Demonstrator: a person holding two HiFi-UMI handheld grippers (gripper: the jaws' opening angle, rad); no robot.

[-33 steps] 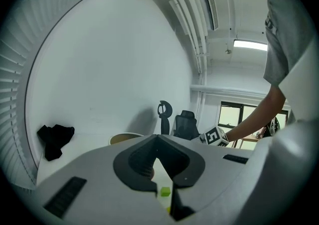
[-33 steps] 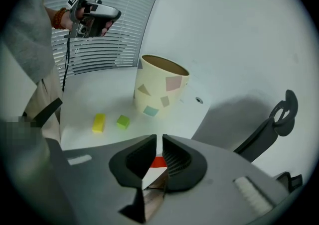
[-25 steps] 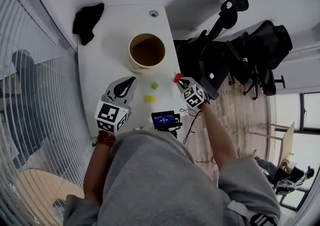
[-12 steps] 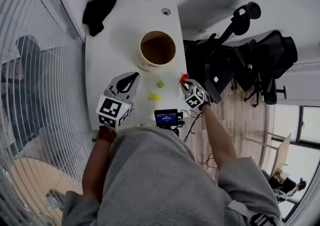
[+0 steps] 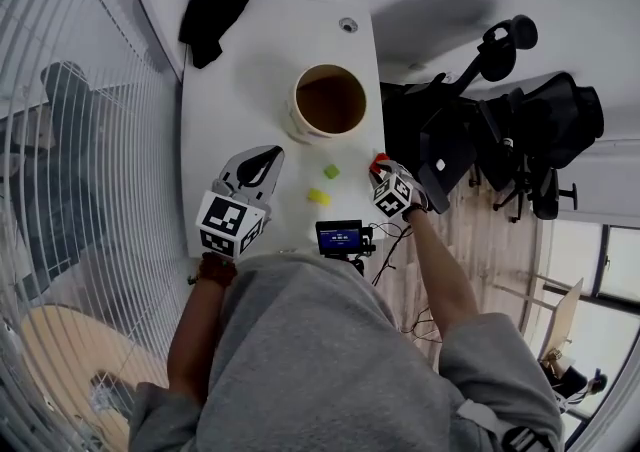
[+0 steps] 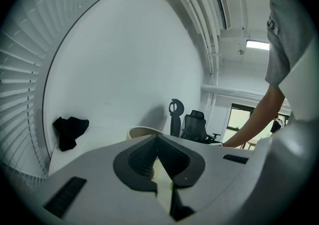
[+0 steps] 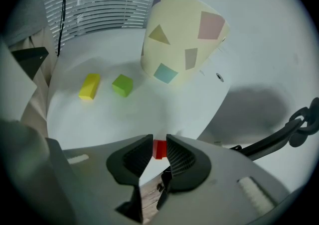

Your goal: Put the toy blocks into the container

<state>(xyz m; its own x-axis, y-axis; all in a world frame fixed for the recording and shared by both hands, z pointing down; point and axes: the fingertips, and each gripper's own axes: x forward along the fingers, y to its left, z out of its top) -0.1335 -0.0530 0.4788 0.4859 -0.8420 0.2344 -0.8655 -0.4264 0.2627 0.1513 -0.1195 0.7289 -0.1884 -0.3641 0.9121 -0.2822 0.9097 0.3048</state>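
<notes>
At the table's [image 5: 230, 90] right edge the red block [image 7: 160, 150] lies between the parted, just-opening jaws of your right gripper [image 7: 159, 142]; your left gripper [image 6: 157, 143], closed, is farther off.

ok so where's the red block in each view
Head view: red block at the table's right edge, lower right of the cup.
Left gripper view: not in it.
Right gripper view: low in the middle, under the cup.
Shared landmark: the cup, in all three.
</notes>
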